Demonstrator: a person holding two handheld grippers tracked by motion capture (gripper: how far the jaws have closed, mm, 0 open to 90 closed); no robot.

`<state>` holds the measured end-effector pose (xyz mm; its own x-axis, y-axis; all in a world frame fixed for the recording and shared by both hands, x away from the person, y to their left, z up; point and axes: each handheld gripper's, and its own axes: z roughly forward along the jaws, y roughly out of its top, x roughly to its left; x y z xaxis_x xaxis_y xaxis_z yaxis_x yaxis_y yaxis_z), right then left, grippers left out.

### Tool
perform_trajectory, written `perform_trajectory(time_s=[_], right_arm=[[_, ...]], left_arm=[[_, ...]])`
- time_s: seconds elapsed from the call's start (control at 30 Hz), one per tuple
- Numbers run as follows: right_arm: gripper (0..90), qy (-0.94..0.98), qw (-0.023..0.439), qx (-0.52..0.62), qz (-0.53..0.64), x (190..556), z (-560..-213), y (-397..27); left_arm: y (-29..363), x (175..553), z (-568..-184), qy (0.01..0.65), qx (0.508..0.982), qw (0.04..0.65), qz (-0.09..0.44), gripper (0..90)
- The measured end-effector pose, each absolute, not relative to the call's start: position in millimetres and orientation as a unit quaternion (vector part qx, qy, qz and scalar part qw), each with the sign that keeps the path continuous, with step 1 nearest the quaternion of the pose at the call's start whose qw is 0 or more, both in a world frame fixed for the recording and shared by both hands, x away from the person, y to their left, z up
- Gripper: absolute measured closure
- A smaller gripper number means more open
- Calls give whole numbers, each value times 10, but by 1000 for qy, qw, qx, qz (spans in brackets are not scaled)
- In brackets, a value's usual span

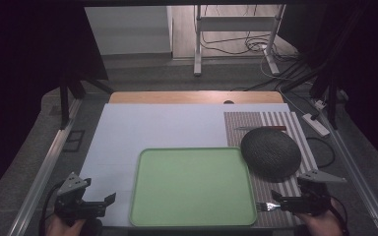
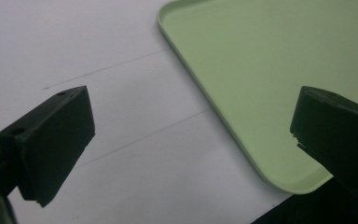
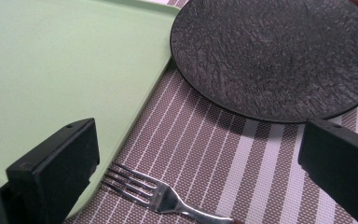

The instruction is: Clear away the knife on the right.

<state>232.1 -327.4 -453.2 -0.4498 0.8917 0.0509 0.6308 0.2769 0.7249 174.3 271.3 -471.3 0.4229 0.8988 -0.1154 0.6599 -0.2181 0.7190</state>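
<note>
A pale green tray point(image 1: 192, 187) lies empty at the near middle of the table. To its right a striped placemat point(image 1: 280, 123) carries a black textured plate point(image 1: 270, 152) and a metal fork point(image 1: 265, 206) near the front edge. My right gripper point(image 1: 277, 200) hovers open just over the fork; in the right gripper view the fork point(image 3: 161, 196) lies on the placemat point(image 3: 223, 154) between the wide jaws of that gripper point(image 3: 198, 144), tines toward the tray point(image 3: 51, 70), with the plate point(image 3: 279, 60) beyond. My left gripper point(image 1: 107, 204) stands open over the white surface; its own view shows this gripper point(image 2: 193, 121) by the tray's near corner point(image 2: 270, 70).
A white sheet point(image 1: 152, 128) covers most of the wooden table point(image 1: 192, 97). A slim utensil with a red end point(image 1: 260, 128) lies at the back of the placemat. A power strip point(image 1: 316, 124) and cables sit off the table's right side, metal rails along both sides.
</note>
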Motion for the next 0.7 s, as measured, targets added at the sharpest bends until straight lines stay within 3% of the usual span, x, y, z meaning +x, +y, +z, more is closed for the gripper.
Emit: perform_trajectory(time_s=[0.7], right_arm=[[0, 785, 172, 485, 345, 2341, -4544, -3262]], left_arm=[[2715, 1752, -4718, 509, 766, 359, 160, 8]])
